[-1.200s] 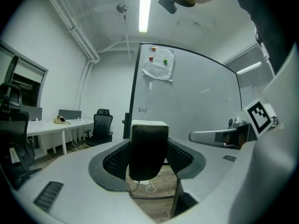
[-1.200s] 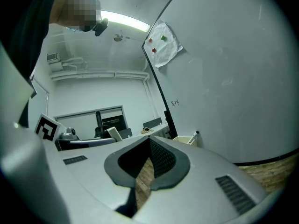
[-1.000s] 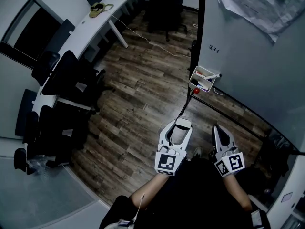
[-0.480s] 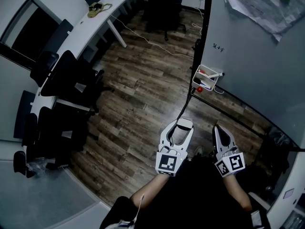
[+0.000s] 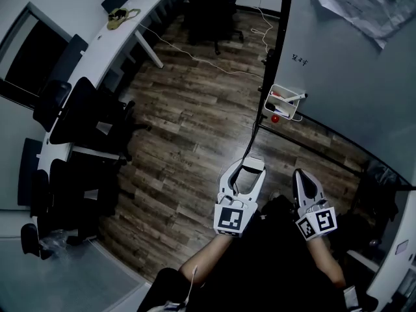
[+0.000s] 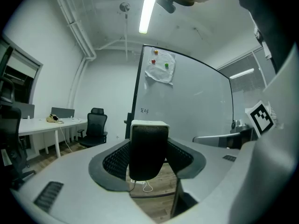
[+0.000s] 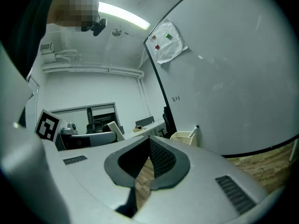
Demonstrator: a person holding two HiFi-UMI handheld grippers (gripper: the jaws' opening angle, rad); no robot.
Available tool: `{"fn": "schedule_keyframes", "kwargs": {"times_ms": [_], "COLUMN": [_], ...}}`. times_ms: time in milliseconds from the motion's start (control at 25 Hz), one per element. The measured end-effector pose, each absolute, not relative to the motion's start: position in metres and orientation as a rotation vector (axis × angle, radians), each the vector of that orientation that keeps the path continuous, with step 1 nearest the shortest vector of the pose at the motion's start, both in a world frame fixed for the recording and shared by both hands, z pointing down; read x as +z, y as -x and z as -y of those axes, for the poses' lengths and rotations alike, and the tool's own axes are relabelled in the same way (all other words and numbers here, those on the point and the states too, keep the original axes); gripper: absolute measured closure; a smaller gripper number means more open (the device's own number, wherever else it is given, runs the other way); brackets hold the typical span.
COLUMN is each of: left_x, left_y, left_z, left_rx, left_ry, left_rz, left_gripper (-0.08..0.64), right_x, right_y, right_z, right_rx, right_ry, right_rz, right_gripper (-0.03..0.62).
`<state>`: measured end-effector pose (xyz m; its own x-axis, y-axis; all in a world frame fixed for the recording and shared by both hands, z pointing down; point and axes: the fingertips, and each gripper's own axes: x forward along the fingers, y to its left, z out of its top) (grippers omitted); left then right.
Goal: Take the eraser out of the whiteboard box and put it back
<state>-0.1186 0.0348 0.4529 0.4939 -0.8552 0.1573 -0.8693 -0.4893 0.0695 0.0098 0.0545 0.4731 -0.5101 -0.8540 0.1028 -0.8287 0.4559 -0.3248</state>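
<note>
Here, held level, left gripper (image 5: 245,170) jaws grip eraser (image 6: 148,150) (felt, apparently); right gripper (image 5: 298,174) jaws closed.

Whiteboard box (image 5: 268,100) hung on whiteboard (image 5: 351,77); markers (image 5: 294,97) inside; wood floor (image 5: 195,129) below.

Dark wood-plank floor (image 5: 188,135), long white desk (image 5: 97,46), black office chairs (image 5: 84,106), ceiling strip light (image 6: 149,8)

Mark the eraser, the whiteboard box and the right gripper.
eraser (image 6: 148,150): left gripper view, on its black felt face.
whiteboard box (image 7: 182,138): right gripper view, on its cream side wall.
right gripper (image 5: 299,174): head view, at its closed fingertips.
</note>
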Motion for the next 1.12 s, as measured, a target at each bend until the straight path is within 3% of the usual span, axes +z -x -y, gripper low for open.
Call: {"fn": "schedule_keyframes", "kwargs": {"times_ms": [1120], "left_x": [0.450], "left_y": [0.052], "left_z": [0.131], "left_rx": [0.136], "left_ry": [-2.638], "left_rz": [1.406], "left_gripper": [0.316], "right_x": [0.479], "right_y": [-0.060], "right_z": [0.096], "right_rx": [-0.518], "right_ry": [1.514], "right_rz": [-2.550], "right_gripper": [0.577]}}
